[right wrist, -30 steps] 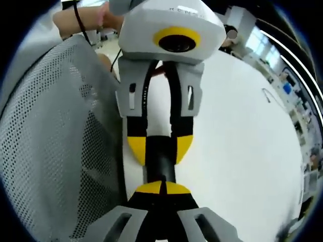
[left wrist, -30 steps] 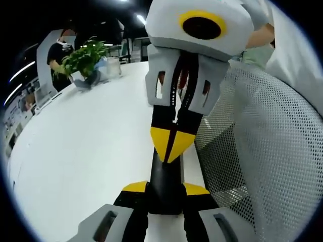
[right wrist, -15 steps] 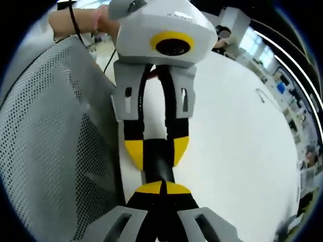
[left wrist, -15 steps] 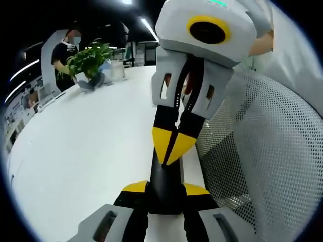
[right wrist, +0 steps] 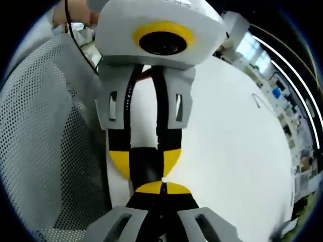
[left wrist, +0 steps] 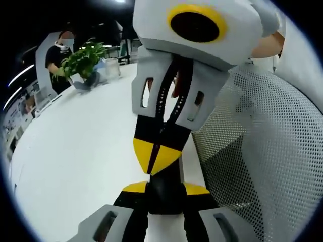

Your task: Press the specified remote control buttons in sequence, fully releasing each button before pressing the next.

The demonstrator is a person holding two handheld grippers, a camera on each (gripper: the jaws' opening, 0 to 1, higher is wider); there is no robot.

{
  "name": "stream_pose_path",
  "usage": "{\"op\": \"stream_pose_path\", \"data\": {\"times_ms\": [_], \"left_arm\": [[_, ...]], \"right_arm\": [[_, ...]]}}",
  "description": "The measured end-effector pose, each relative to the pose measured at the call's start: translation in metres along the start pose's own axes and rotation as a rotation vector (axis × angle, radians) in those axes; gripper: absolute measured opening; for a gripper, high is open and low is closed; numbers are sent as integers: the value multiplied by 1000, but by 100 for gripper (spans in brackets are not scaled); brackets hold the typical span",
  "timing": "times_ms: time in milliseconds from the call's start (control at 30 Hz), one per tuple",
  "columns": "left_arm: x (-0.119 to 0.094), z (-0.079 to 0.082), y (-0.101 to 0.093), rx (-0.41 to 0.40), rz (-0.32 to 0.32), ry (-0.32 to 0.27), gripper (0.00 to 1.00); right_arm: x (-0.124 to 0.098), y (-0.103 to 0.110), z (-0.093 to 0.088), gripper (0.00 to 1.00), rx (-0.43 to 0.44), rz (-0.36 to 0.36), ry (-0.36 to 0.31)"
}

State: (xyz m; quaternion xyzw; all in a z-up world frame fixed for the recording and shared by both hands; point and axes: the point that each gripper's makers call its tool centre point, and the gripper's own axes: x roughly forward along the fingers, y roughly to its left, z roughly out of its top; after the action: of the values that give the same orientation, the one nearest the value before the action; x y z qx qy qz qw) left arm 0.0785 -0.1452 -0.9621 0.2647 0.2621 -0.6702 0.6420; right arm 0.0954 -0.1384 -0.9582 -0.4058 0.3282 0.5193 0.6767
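Remote control point(left wrist: 164, 189) sits clamped between my left gripper point(left wrist: 162, 187) jaws, its dark body running forward; my right gripper point(right wrist: 162, 187), jaws closed together, meets it tip-first from ahead. I judge the tips could skid off a button, since they touch end-on; white table point(left wrist: 75, 151) lies beneath, mesh chair point(left wrist: 262, 151) alongside, plant point(left wrist: 83, 58) far ahead.

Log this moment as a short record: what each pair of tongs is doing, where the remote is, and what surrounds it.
left tongs: shut on the remote
remote: black, clamped between the left tongs' yellow tips, above the table
right tongs: shut, tips together, pointing down at the remote's face; contact looks likely but cannot be confirmed
table: white
chair: grey mesh back, beside the table edge
plant: green, at the table's far end
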Motion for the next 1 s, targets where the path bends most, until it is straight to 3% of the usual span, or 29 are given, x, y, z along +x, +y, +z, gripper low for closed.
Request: {"op": "stream_pose_path", "data": {"times_ms": [33, 100, 167, 267, 333, 600, 700, 867, 900, 1000], "left_arm": [[0, 0, 0, 1, -2, 3, 24], [1, 0, 0, -6, -3, 12, 24], [1, 0, -1, -11, -1, 24, 24], [1, 0, -1, -11, -1, 43, 24], [2, 0, -1, -35, 7, 57, 24], [2, 1, -1, -52, 35, 112, 24], [2, 1, -1, -57, 43, 110, 24], [2, 2, -1, -63, 53, 110, 24], [2, 2, -1, -59, 52, 115, 24], [2, 3, -1, -58, 50, 133, 24]], "right_arm": [[-1, 8, 7, 0, 28, 41, -45], [-2, 15, 9, 0, 67, 72, -67], [-2, 13, 8, 0, 24, 59, -56], [-1, 7, 6, 0, 26, 63, -54], [-3, 11, 4, 0, 25, 103, -43], [-9, 21, 5, 0, -25, 139, -93], [-11, 25, 4, 0, 50, 169, -133], [-18, 25, -5, 0, 80, 161, -172], [-18, 25, -5, 0, 137, 158, -187], [-22, 26, -8, 5, 171, 179, -212]]}}
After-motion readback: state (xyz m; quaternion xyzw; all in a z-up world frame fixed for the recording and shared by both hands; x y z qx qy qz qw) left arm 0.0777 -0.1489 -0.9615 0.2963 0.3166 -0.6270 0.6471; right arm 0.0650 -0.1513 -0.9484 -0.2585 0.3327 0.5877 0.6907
